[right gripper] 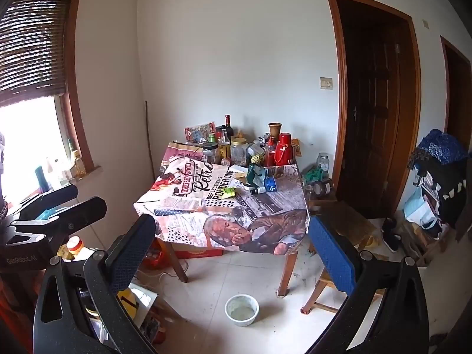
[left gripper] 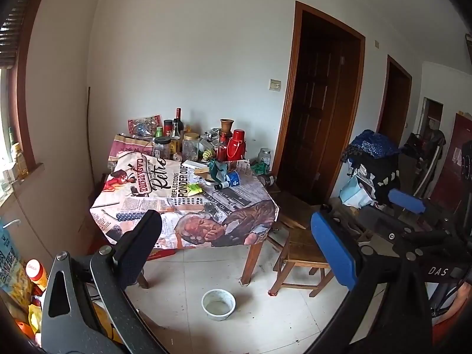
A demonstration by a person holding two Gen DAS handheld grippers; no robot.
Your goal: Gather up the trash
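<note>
- Two hand-held grippers face a cluttered table [left gripper: 259, 203] from across the tiled floor, both well apart from it, which suggests the collecting has not begun.
- The left gripper [left gripper: 236, 247] fills the bottom of its own view, jaws spread wide with nothing between them; the right gripper [right gripper: 233, 250] stands the same way in its view, wide and empty. Both tilt slightly downward, likely to keep the tabletop in sight on the way in.
- The likely trash lies at mid-frame on the printed cloth: a crumpled teal wrapper [left gripper: 217, 168], a blue paper cup [left gripper: 234, 178] tipped on its side, a small dark bottle [left gripper: 222, 185] lying flat just beside it, and a yellow-green wrapper [left gripper: 194, 188] a little to the left.
- Behind these, toward the wall, upright jars, bottles and a red flask [left gripper: 236, 145] stand packed together — stored goods, by the look of it, not litter.
- A white bowl [left gripper: 218, 301] sits on the floor at lower centre, in the path to the table; a wooden stool [left gripper: 298, 253] stands to the right.
- No bin shows in either view.
</note>
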